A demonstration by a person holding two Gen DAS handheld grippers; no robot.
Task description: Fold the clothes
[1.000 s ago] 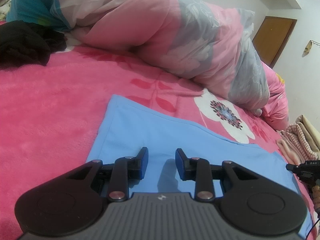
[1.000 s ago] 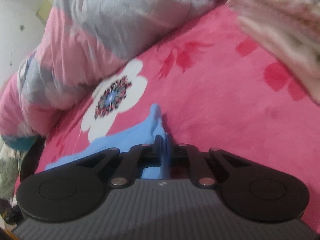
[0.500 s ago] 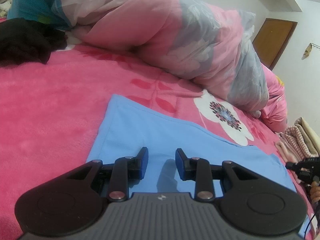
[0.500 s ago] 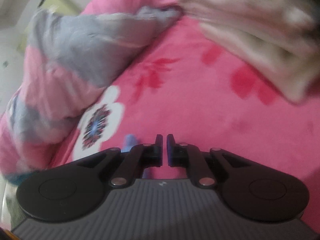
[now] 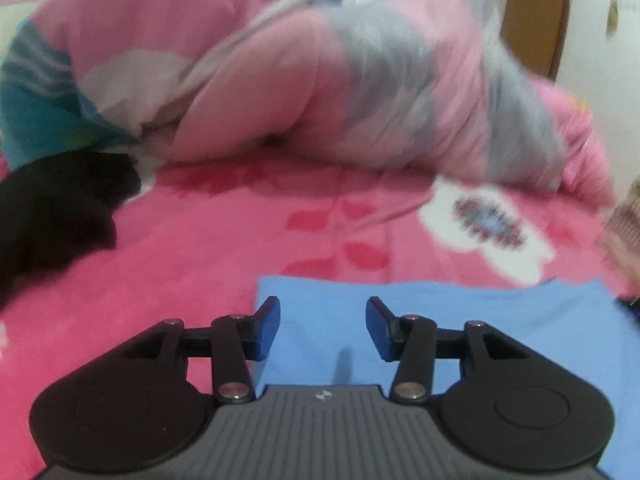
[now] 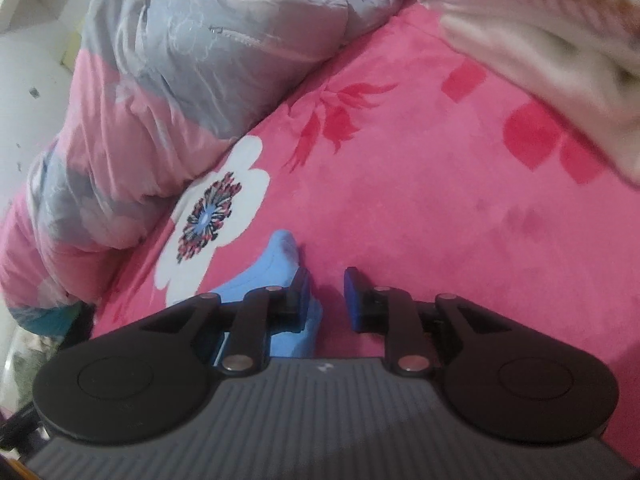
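The blue cloth (image 5: 460,332) is lying flat on the pink bed (image 5: 180,280), at the near right side in the left wrist view, and it is looking already folded into a neat rectangle. It is judged to be thin, light and soft, so it is expected to bend and slide easily on the fleecy bed; a corner or a hem is thought to be the best place for taking hold, with a layer pinched fully between the pads.

The left claw (image 5: 323,322) is being held released above the cloth, and nothing is being grasped between its jaws, which have just been opening wider. Compared with the earlier picture, this claw is now being seen higher and further back, so that more of the quilt (image 5: 300,80) and the black garment (image 5: 52,216) at the far left are being shown.

The right claw (image 6: 326,300) is also released. Its jaws have just been opening; a second ago the cloth corner was being clenched between them, and now the corner (image 6: 280,260) is lying free on the bed, just beside the left pad, with only bed seen between the pads. A striped garment (image 6: 540,40) is being seen at the far right.
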